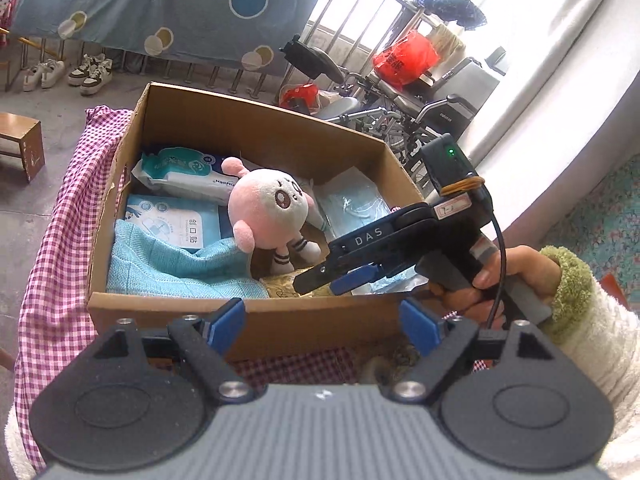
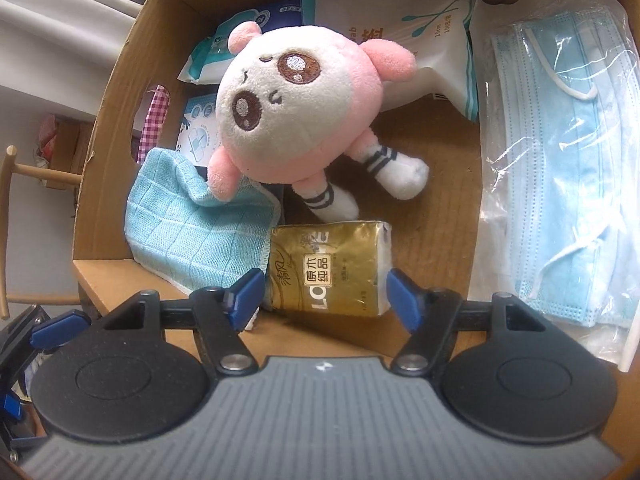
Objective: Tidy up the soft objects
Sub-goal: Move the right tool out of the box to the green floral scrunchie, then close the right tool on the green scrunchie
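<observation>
An open brown cardboard box (image 1: pixel 256 316) is sitting on a red-and-white checked cloth (image 1: pixel 52 248), and the soft things are lying inside it. A round pink-and-white plush doll with brown embroidered eyes and striped socks (image 2: pixel 296 120) is lying near the middle of the box floor, one pink arm resting on a light blue waffle-weave cloth (image 2: pixel 192 232) that is bunched against the near left corner. Just beside that cloth, a gold-wrapped pack of tissues (image 2: pixel 332 268) is lying against the near wall, close to the doll's feet. A clear plastic bag of pale blue face masks (image 2: pixel 560 168) is filling the right side of the box, and a white-and-teal packet of cotton swabs (image 2: pixel 420 40) is leaning at the far wall beside a white-and-blue pack of wet wipes (image 1: pixel 180 172). The right gripper (image 2: pixel 324 296) is hanging over the near edge of the box with its blue-padded fingers spread apart on either side of the tissue pack, gripping nothing. The left gripper (image 1: pixel 322 320) is hovering outside the near wall, its fingers likewise wide apart and empty.
</observation>
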A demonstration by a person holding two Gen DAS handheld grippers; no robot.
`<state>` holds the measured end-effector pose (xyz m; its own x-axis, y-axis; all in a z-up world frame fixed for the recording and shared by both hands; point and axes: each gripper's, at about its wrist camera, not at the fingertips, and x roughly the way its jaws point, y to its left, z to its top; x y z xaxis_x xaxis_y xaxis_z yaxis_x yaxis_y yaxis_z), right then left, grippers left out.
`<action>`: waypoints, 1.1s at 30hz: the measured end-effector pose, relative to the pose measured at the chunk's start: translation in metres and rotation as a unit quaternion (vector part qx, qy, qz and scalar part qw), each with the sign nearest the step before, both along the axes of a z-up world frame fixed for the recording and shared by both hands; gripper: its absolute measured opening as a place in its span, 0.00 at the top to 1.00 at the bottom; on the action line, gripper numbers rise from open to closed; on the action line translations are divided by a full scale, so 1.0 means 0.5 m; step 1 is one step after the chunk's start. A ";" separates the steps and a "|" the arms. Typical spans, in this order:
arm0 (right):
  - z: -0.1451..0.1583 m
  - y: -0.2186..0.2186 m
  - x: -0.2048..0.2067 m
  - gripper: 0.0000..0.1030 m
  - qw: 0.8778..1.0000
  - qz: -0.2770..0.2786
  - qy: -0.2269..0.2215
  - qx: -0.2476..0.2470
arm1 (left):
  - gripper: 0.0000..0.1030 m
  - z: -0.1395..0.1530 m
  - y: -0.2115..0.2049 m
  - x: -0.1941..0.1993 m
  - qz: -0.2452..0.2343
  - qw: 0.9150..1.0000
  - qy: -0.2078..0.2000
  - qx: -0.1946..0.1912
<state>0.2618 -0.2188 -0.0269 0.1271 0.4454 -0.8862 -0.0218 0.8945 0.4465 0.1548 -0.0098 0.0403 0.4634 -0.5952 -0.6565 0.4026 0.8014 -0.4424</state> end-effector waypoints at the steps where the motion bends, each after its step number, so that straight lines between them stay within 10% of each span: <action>1: 0.013 -0.005 -0.008 0.35 1.000 -0.003 -0.012 0.002 | 0.17 -0.001 0.004 -0.008 0.001 1.000 -0.002 -0.004; 13: 0.221 -0.159 -0.334 0.31 0.968 -0.093 -0.206 0.111 | 0.15 -0.014 -0.035 -0.087 -0.057 0.998 -0.018 -0.016; 23: 0.048 -0.222 -0.483 0.31 0.963 -0.199 -0.179 0.018 | 0.22 -0.134 -0.256 -0.112 -0.204 0.977 -0.003 0.055; 28: -0.018 -0.230 -0.469 0.46 0.963 -0.204 -0.172 -0.027 | 0.31 -0.178 -0.330 -0.098 -0.237 0.968 0.004 0.079; 33: -0.044 -0.218 -0.440 0.56 0.967 -0.169 -0.179 -0.065 | 0.63 -0.211 -0.370 -0.070 -0.219 0.968 0.005 0.125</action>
<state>0.0419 -0.3277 -0.0491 0.5545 0.2134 -0.8043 0.1486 0.9257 0.3480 0.1198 -0.1948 -0.0650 0.1954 -0.5551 -0.8085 0.7241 0.6377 -0.2628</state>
